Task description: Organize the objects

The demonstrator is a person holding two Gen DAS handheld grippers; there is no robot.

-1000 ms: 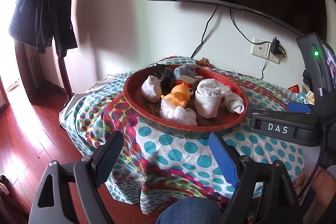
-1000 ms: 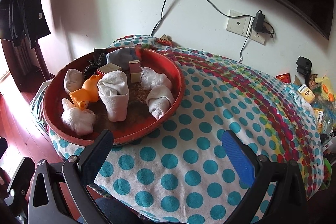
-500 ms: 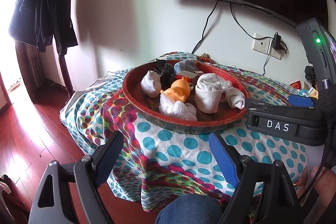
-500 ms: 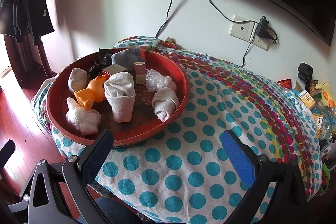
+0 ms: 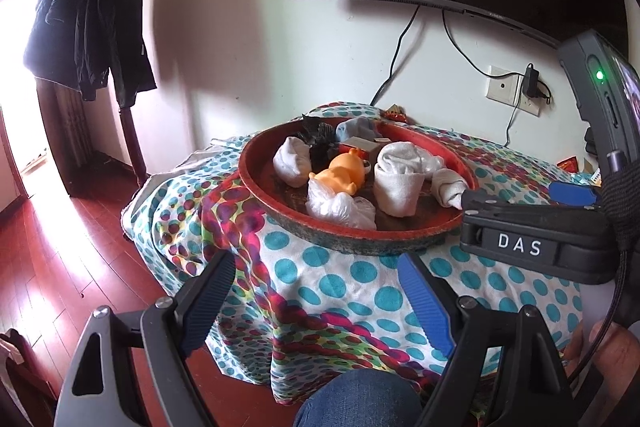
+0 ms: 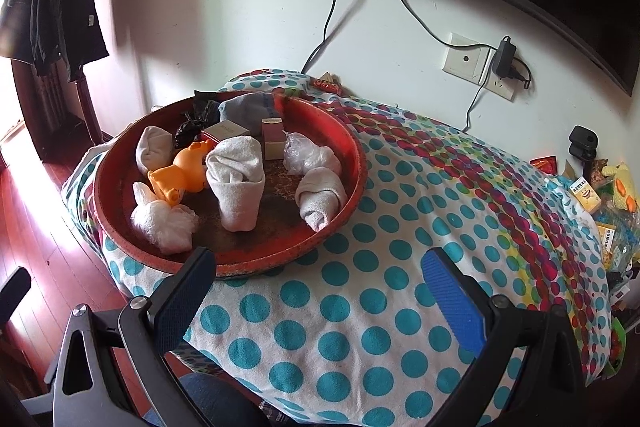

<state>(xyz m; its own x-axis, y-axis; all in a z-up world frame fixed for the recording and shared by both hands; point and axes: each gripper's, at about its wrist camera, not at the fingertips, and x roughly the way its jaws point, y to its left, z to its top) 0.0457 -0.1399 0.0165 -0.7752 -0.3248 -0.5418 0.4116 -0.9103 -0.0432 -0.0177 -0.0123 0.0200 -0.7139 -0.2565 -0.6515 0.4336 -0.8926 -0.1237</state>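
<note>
Hovering short of the near edge of the tabletop [image 5: 360, 279], the left gripper [image 5: 316, 291] has its jaws spread wide apart, nothing between them. Right gripper [image 6: 320, 287] likewise: jaws wide apart, empty, held above the dotted tablecloth [image 6: 400, 227].

Round red tray [image 6: 352, 187] lies ahead and left of the right gripper; ahead and slightly right of the left gripper [image 5: 256, 195]. All task objects sit inside it:
- orange toy duck [image 6: 184, 175], on its side, left of tray centre.
- rolled white sock [image 6: 238, 183], standing upright, just right of the duck and apparently touching it.
- smaller rolled white sock [image 6: 320, 197], lying down, nearest the tray's right rim.
- balled sock [image 6: 154, 147], beyond the duck near the left rim.
- crumpled white plastic bag [image 6: 164, 223], closest to the right gripper, at the near-left rim.
- second white plastic bag [image 6: 308, 157], beyond the lying sock.
- small boxes [image 6: 272, 139], far-centre; print unreadable.
- grey-blue cloth [image 6: 248, 107] and black crumpled item [image 6: 196, 119], at the far rim.

In the left wrist view the body of the right gripper, labelled "DAS" [image 5: 520, 245], sits to the right, overlapping the tray's right edge in view. Snack packets [image 6: 588, 195] lie far right of the right gripper, well apart from the tray.
</note>
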